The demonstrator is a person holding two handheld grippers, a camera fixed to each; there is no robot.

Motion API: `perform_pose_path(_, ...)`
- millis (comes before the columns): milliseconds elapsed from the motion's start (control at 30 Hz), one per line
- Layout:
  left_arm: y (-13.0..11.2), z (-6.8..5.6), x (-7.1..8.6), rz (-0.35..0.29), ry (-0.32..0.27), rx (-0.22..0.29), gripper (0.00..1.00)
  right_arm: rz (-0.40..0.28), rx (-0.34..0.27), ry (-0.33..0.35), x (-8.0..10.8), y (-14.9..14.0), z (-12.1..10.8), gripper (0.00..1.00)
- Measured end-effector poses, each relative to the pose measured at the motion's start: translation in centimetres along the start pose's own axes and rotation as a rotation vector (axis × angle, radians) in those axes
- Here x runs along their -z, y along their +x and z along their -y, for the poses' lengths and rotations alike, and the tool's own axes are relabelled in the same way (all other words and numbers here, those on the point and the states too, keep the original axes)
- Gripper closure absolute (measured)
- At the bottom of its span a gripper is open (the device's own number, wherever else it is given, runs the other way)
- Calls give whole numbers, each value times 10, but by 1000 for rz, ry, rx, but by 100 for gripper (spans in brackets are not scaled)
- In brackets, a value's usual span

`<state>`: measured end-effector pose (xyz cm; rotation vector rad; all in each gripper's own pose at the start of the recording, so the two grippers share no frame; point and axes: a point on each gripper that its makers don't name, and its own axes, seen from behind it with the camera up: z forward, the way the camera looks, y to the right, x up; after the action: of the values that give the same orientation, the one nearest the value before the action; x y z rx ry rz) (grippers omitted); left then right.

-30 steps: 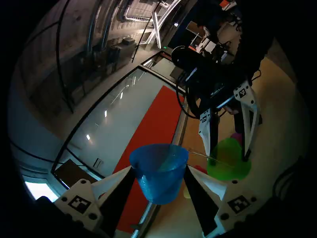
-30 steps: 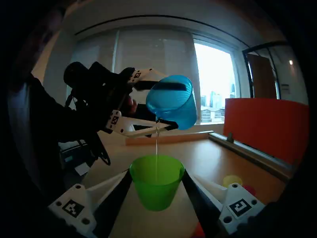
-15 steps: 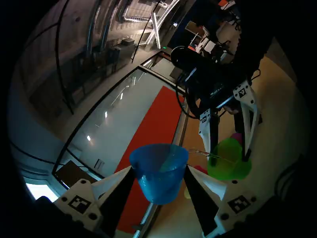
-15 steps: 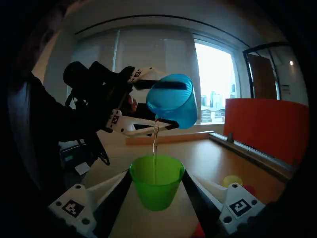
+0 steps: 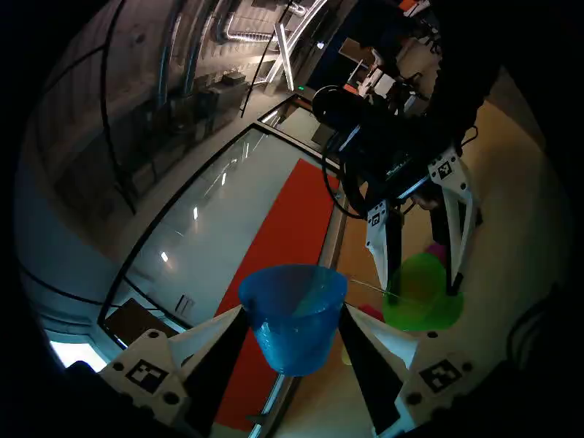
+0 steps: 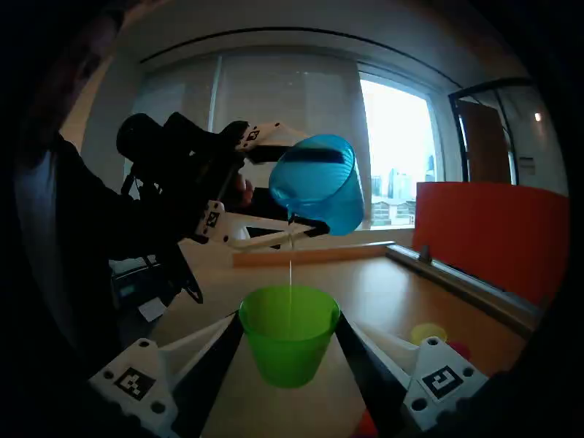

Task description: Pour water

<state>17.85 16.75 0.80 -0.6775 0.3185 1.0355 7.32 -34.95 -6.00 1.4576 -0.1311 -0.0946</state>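
My left gripper (image 5: 292,332) is shut on a translucent blue cup (image 5: 293,315), tipped over on its side. In the right gripper view that blue cup (image 6: 317,184) hangs tilted above a green cup (image 6: 289,333), and a thin stream of water (image 6: 290,266) falls from its lip into the green one. My right gripper (image 6: 289,343) is shut on the green cup and holds it upright above the wooden table (image 6: 387,292). In the left gripper view the green cup (image 5: 422,292) sits between the right gripper's white fingers (image 5: 379,244).
A red panel (image 6: 496,233) stands along the table's right edge beside a grey rail (image 6: 460,286). Small yellow (image 6: 427,332) and red cups lie on the table at the lower right. A person's dark sleeve (image 6: 87,226) is on the left. A bright window (image 6: 394,157) lies behind.
The stream has thinned compared with half a second ago. The blue cup has shifted very slightly upward; both grippers otherwise hold their places.
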Motion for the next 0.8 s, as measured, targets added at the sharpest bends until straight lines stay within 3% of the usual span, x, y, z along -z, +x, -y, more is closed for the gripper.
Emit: perform_pose_path(800, 0, -4, -3, 5, -6, -34, 17, -1, 3, 1, 1, 0, 0, 8)
